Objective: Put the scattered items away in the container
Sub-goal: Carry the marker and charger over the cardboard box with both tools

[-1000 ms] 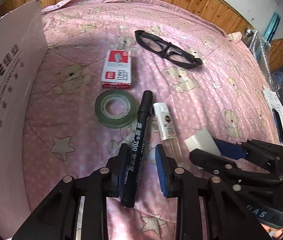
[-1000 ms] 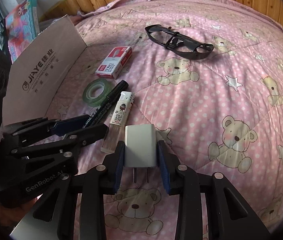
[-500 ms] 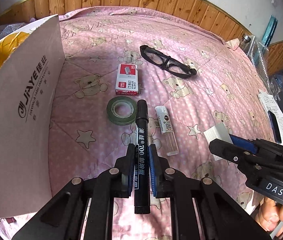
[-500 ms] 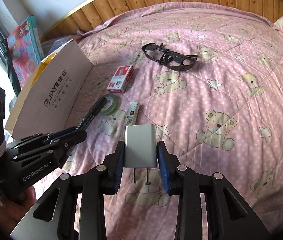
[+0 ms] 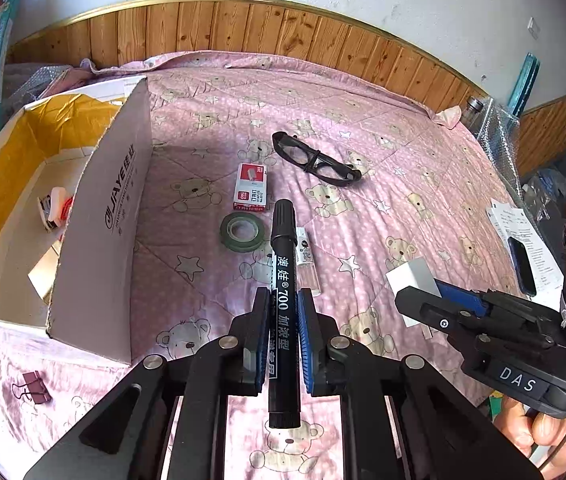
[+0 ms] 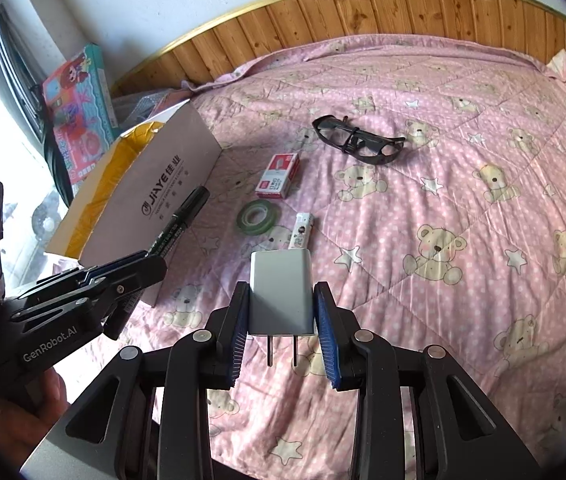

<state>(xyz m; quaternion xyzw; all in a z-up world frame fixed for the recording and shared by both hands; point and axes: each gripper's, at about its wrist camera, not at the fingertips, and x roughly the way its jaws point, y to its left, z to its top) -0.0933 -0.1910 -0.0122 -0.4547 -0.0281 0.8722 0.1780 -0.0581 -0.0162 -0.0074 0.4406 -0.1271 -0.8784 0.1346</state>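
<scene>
Both grippers have risen, jaws pinching the marker (image 5: 283,280) and charger (image 6: 281,290).

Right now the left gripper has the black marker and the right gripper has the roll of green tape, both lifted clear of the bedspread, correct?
Not quite. The right gripper holds the white charger plug, not the tape; the right wrist view shows the green tape roll lying on the bedspread. The left gripper does hold the black marker.

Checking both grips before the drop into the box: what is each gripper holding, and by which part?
Left gripper clamps the black marker around its lower barrel. Right gripper clamps the white charger by its two sides, prongs pointing back.
</scene>
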